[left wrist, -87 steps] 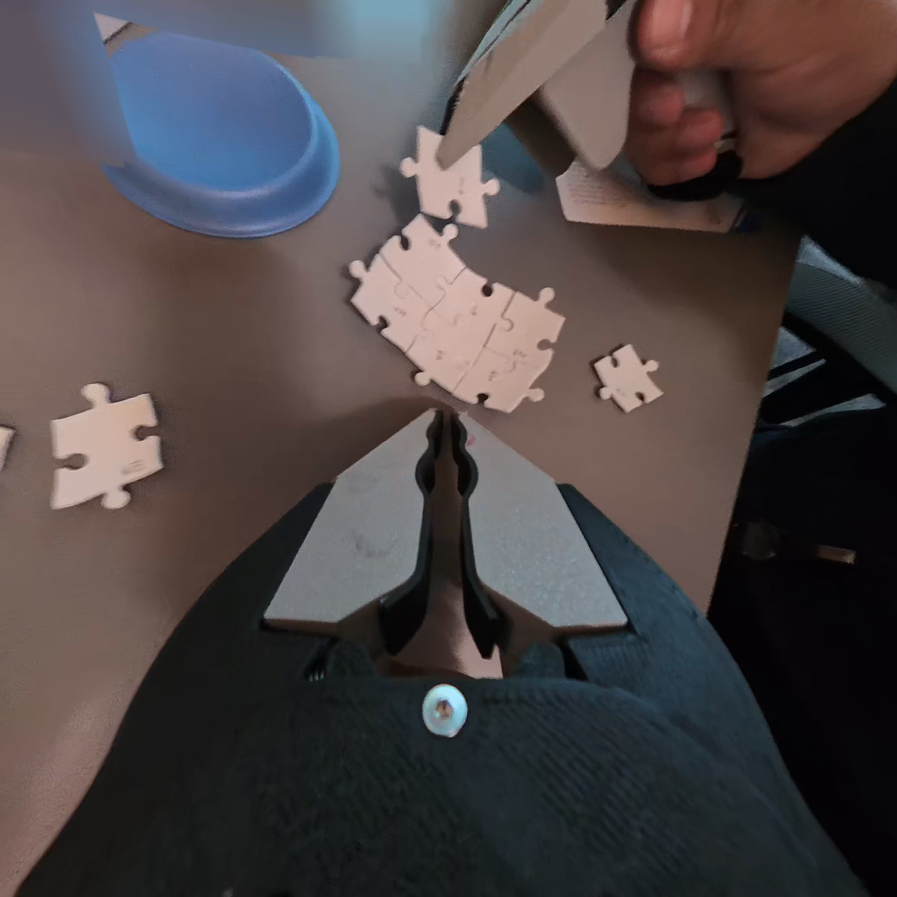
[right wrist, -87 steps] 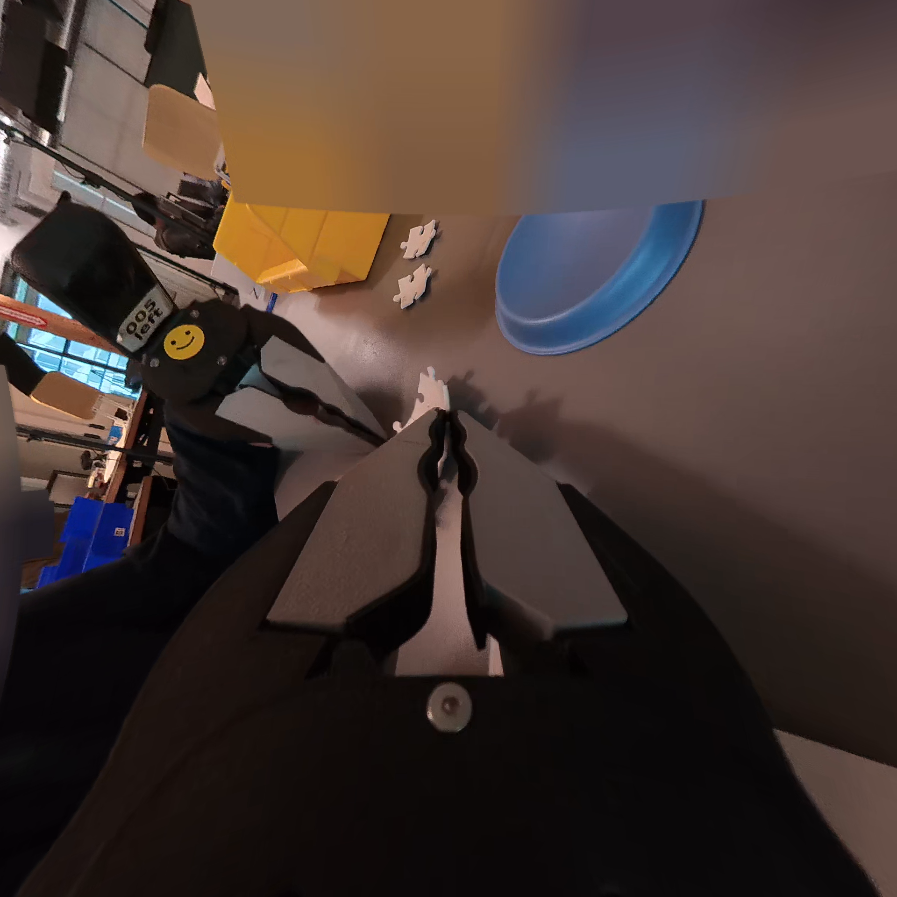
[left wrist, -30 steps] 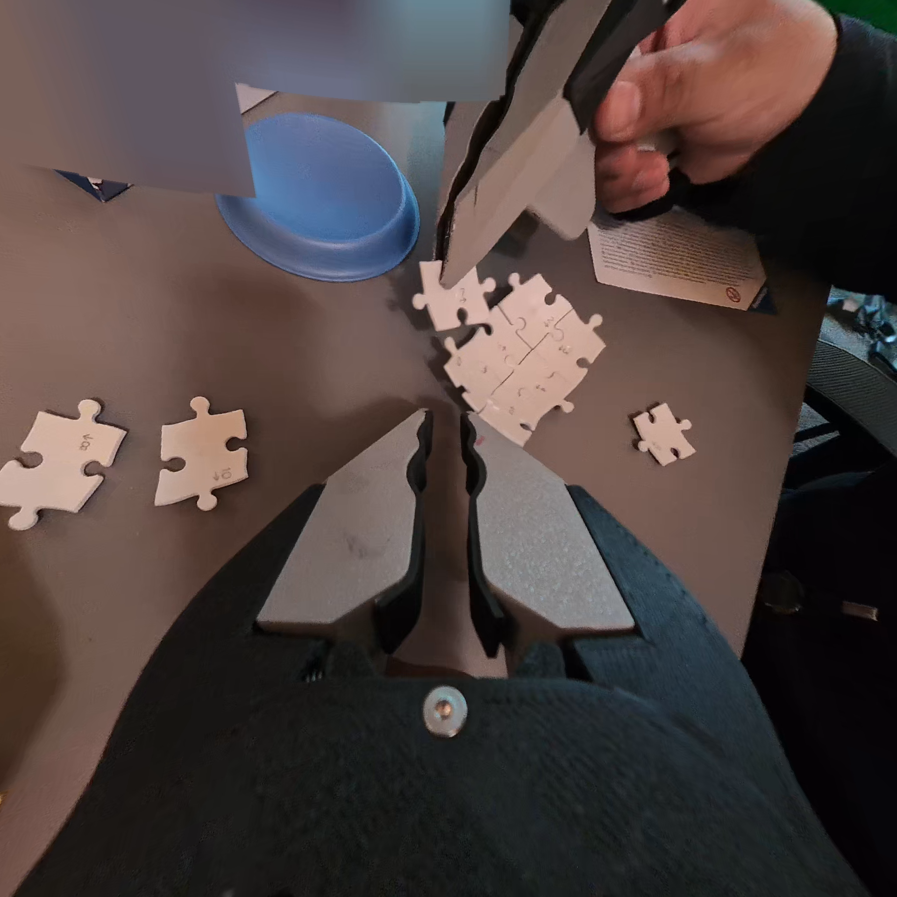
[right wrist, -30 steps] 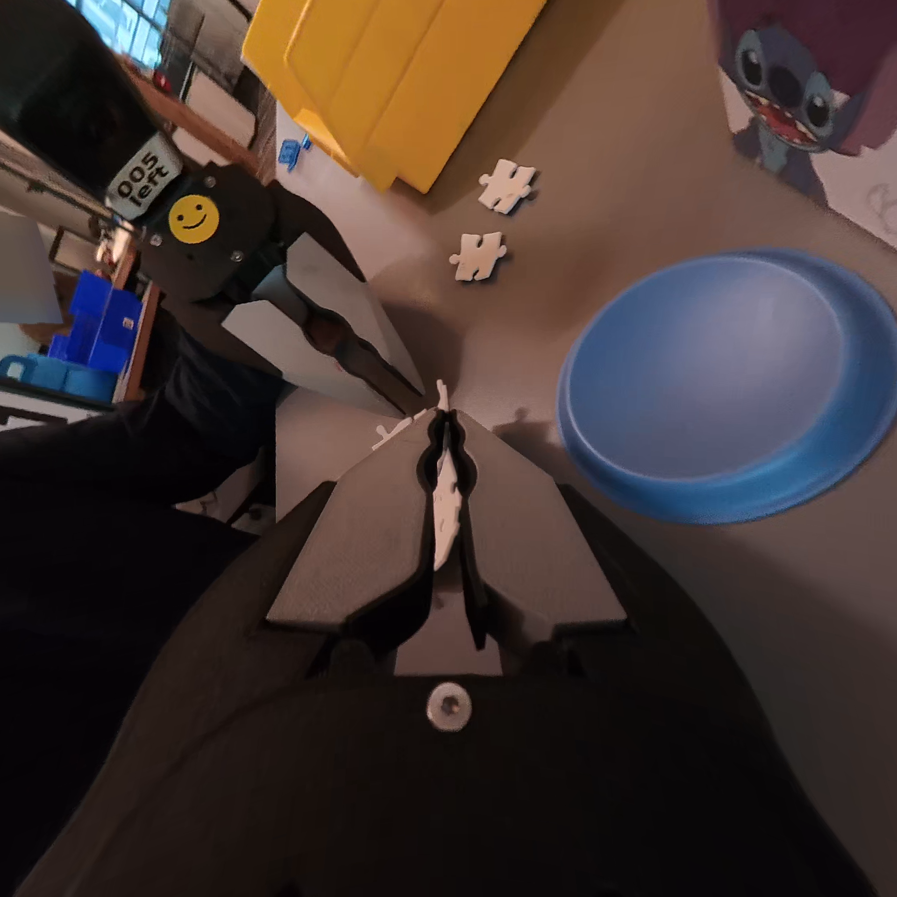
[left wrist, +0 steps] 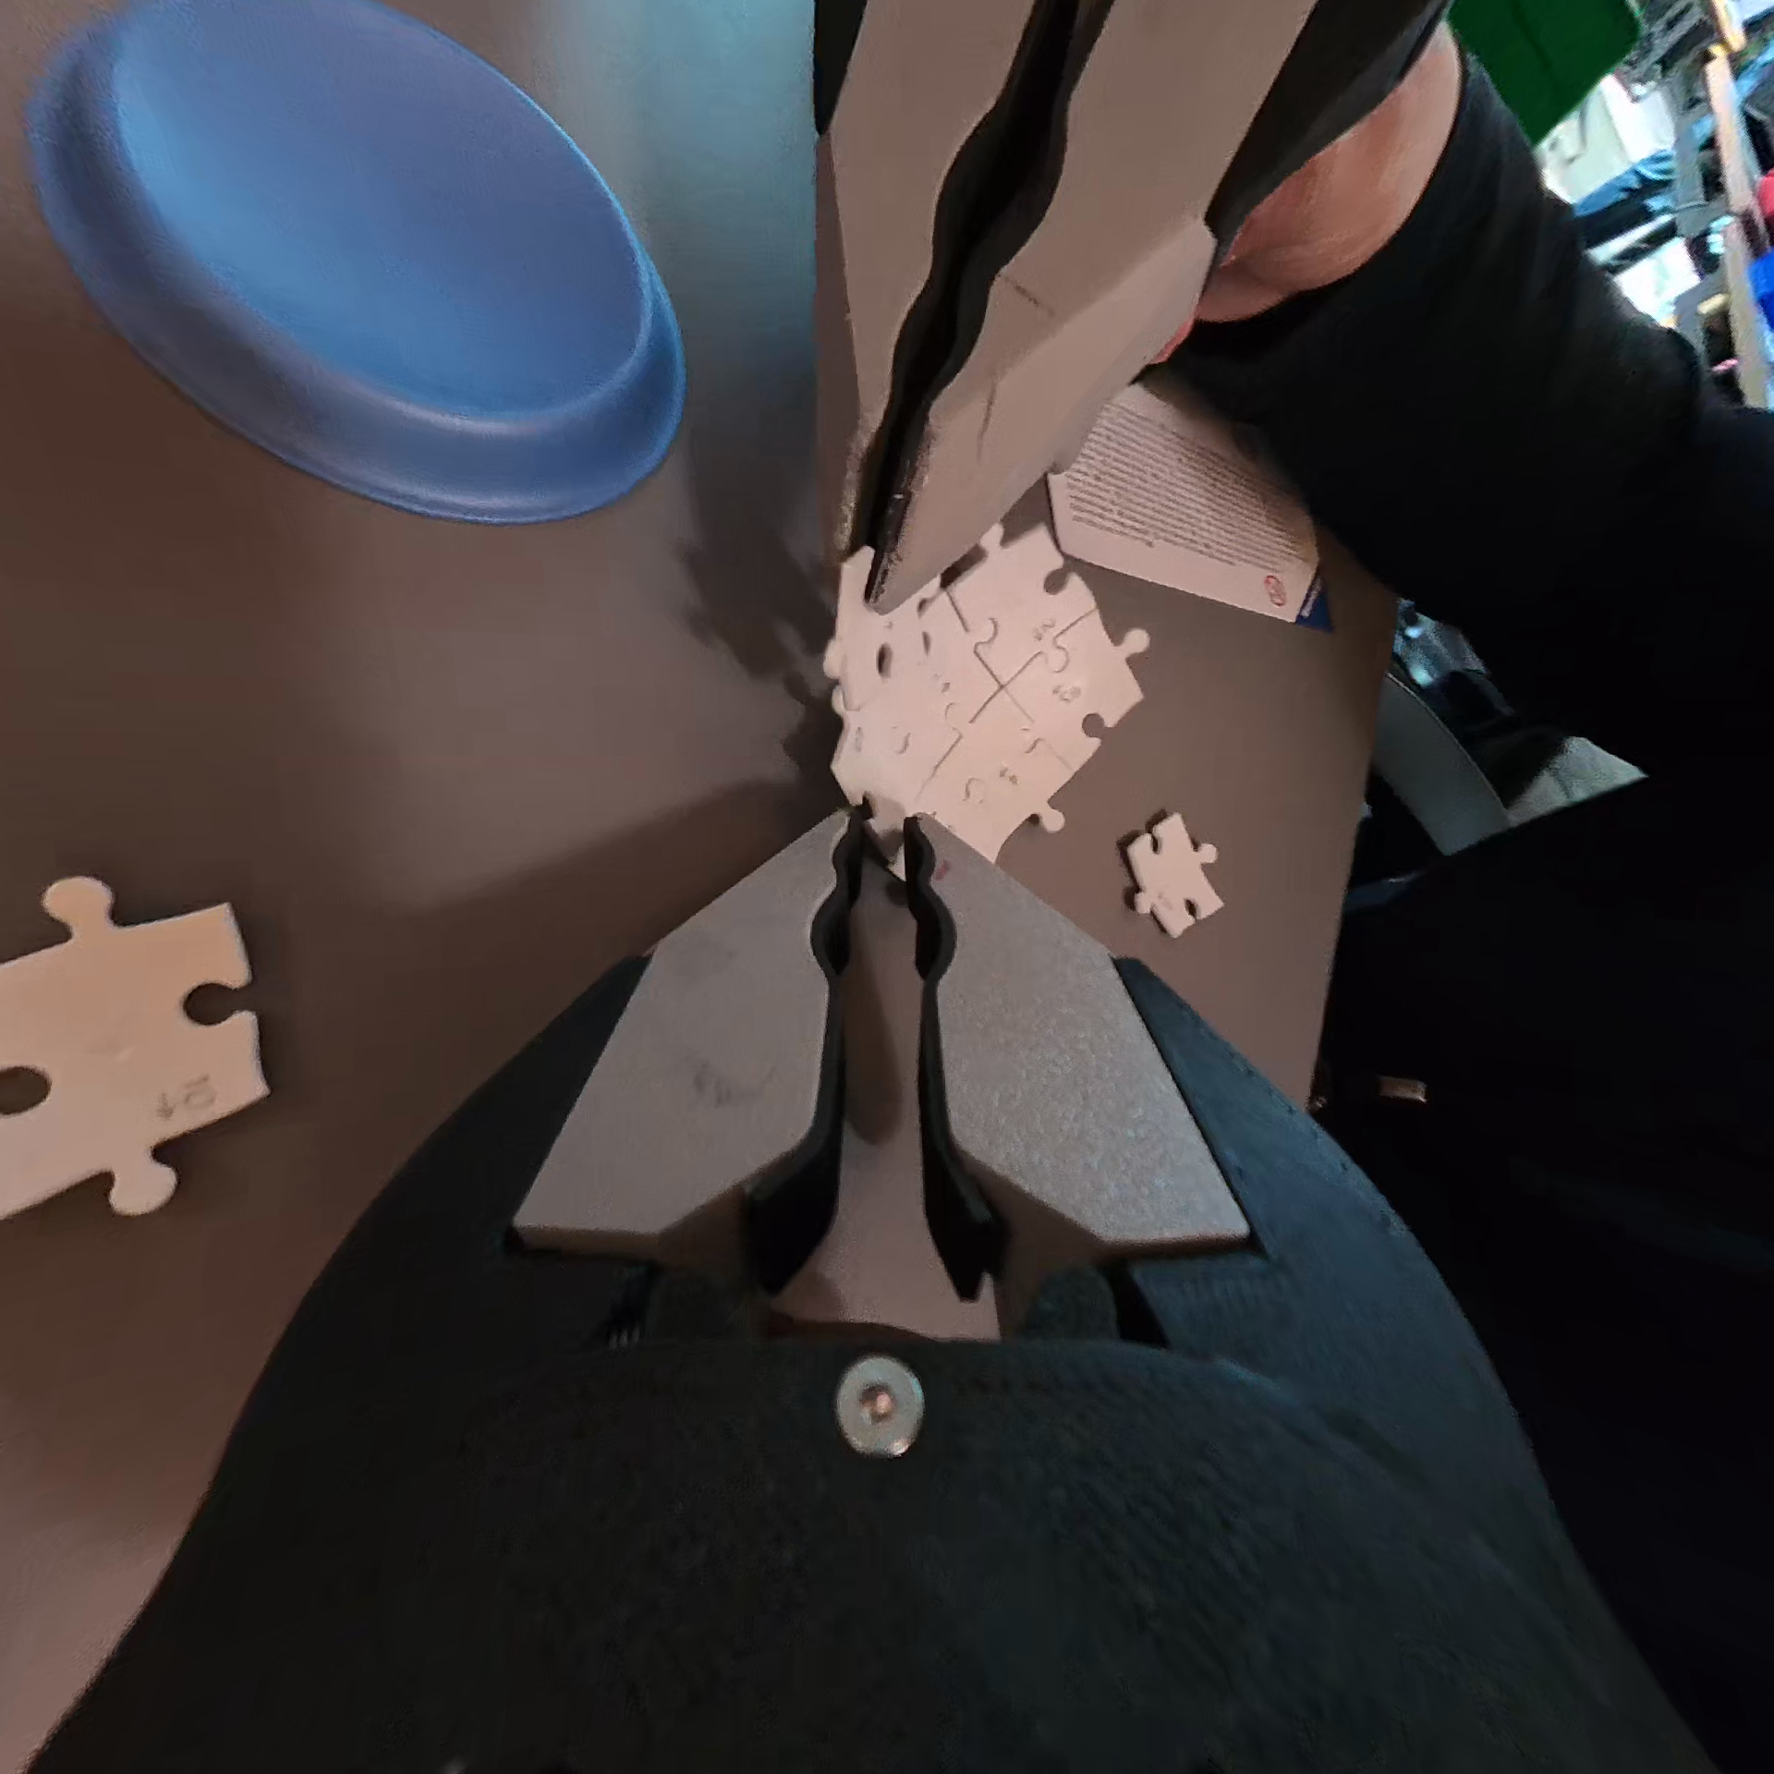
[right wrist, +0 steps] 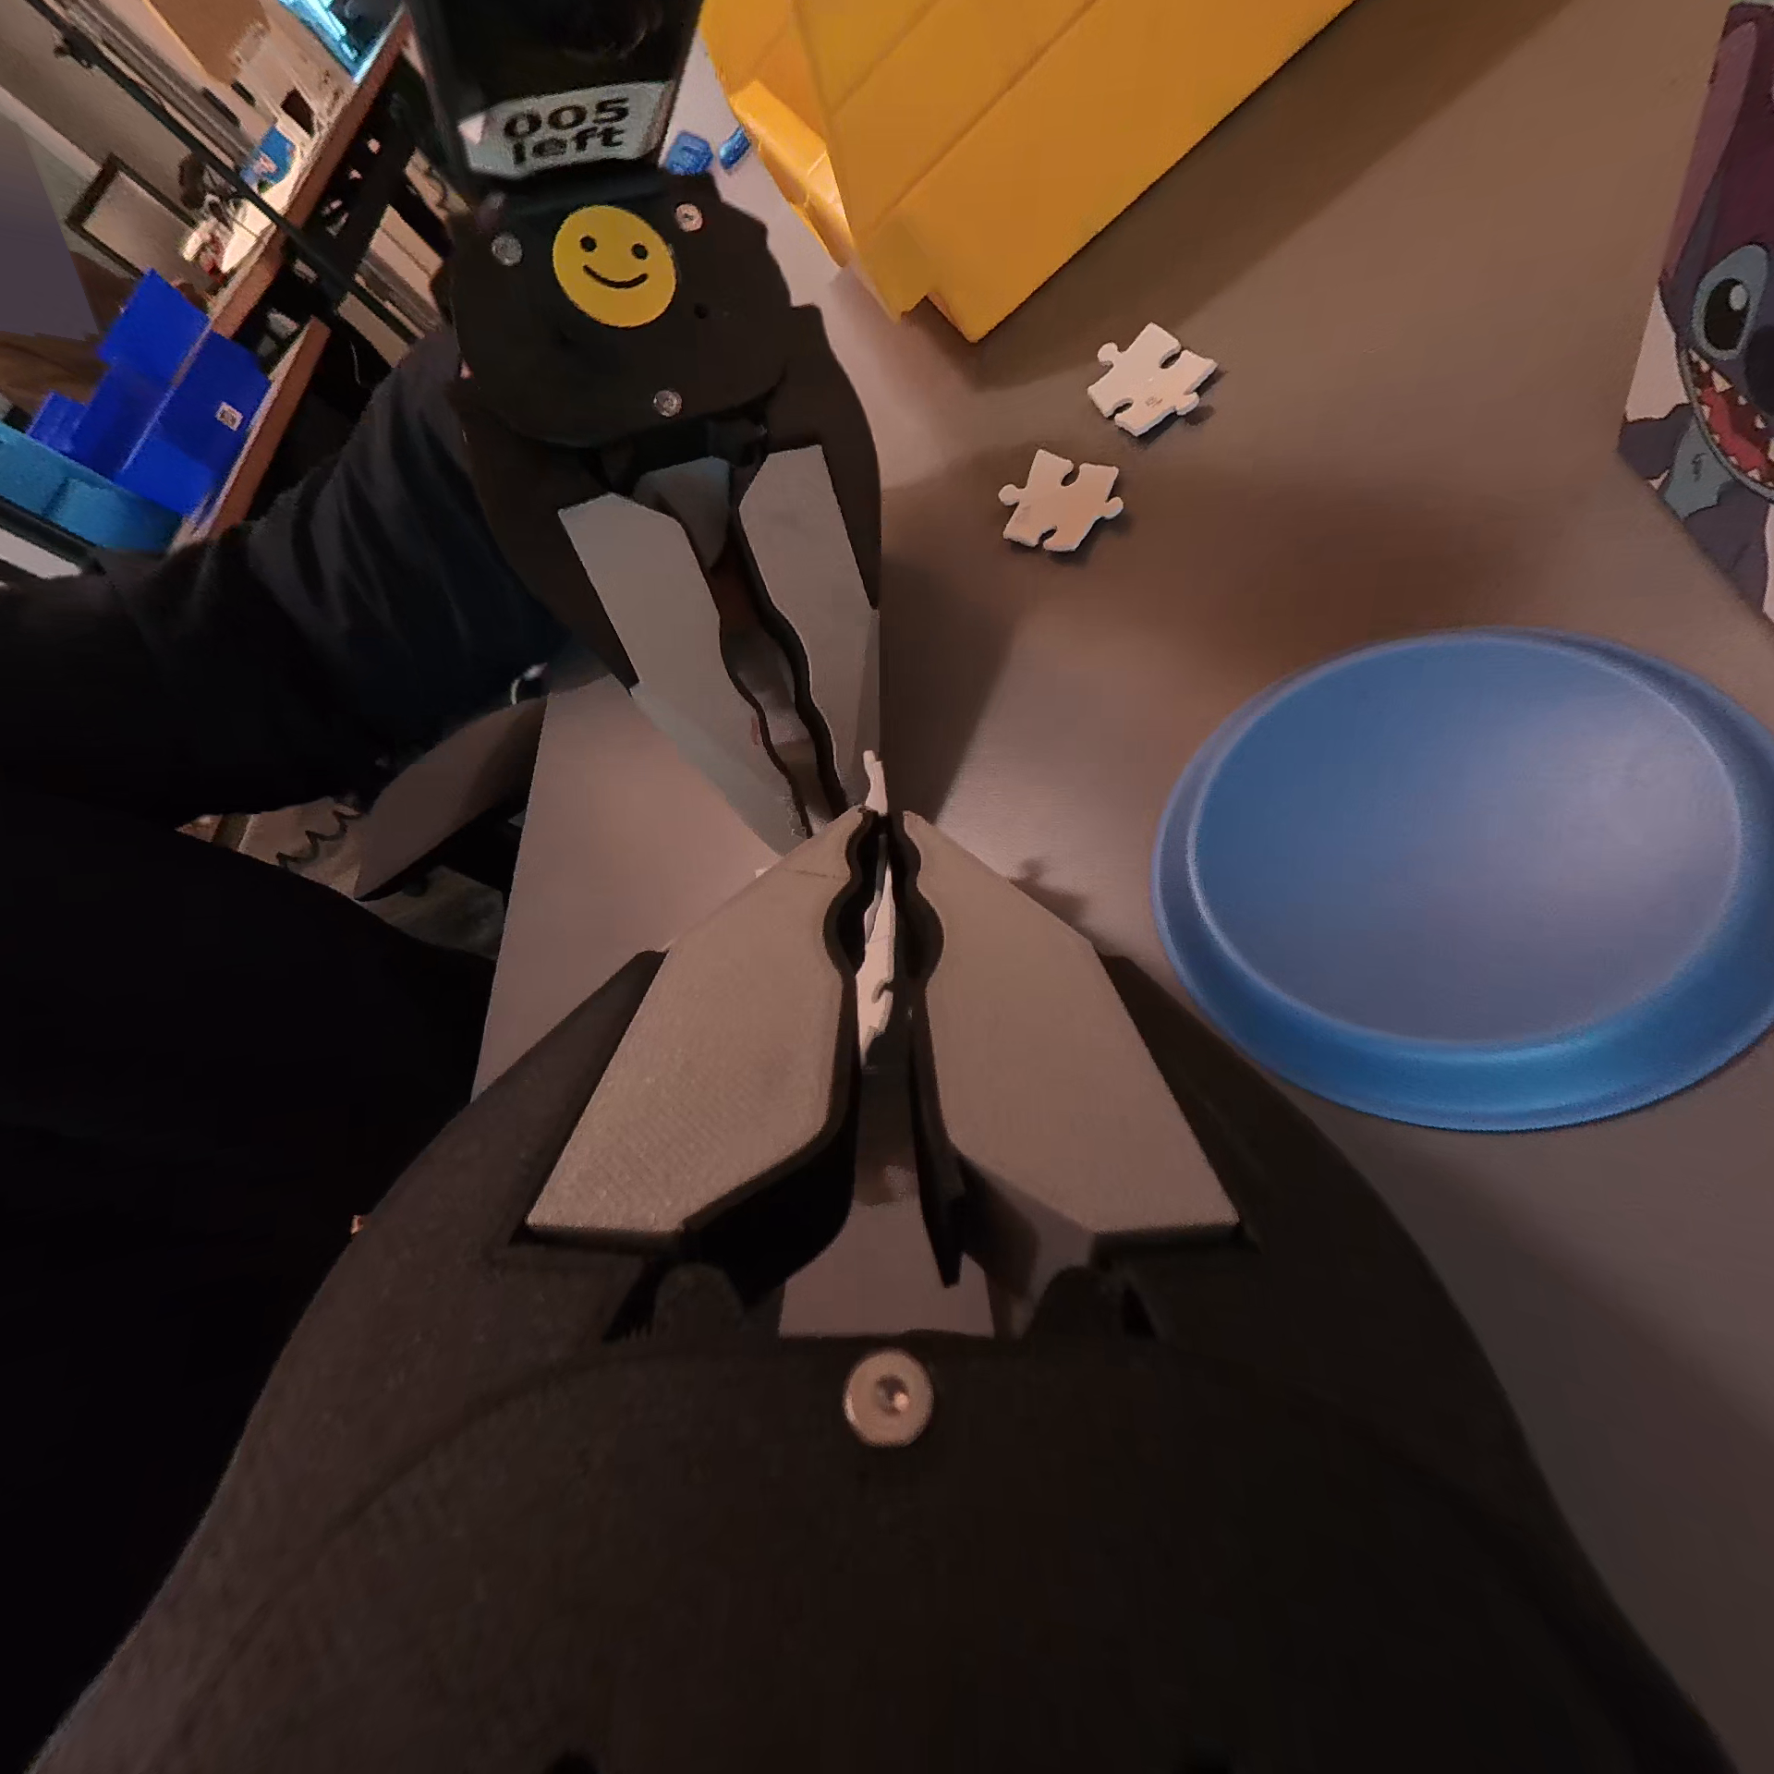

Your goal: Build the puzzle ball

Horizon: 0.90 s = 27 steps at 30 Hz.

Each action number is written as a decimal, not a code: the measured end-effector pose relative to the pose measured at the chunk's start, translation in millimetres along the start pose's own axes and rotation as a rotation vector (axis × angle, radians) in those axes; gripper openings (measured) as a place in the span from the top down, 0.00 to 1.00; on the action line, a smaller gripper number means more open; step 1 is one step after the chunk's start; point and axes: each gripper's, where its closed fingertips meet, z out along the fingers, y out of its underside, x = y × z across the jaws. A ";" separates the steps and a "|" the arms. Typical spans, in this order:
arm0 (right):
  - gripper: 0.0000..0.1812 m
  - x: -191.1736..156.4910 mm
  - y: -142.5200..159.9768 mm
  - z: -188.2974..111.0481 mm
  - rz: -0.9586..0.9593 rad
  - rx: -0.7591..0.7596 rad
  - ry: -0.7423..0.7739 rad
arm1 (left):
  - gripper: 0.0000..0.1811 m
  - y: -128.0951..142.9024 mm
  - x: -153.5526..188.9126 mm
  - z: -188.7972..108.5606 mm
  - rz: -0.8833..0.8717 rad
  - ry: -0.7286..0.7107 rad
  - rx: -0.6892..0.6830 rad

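The right tongs (left wrist: 878, 590) are pinching one white piece (left wrist: 864, 634) at the joined puzzle patch (left wrist: 989, 715) near the table's right edge, while the slightly spread left tongs (left wrist: 883, 835) are bracing it. A skewed press could be buckling the patch apart.

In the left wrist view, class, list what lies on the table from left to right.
Loose piece → blue dish → joined pieces → small piece → leaflet
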 end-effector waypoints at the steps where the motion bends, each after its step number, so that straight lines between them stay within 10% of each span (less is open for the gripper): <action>1: 1.00 1.0 1.3 -0.3 0.001 -0.005 -0.004 | 0.97 -0.7 -0.2 0.2 -0.012 0.018 -0.015; 14: 1.00 13.5 5.2 1.2 -0.016 -0.010 0.030 | 0.97 -9.0 -18.2 -4.6 -0.033 0.009 -0.261; 27: 1.00 22.0 8.8 1.0 -0.018 -0.029 0.098 | 0.88 -23.4 -34.9 -10.5 0.182 -0.340 -0.263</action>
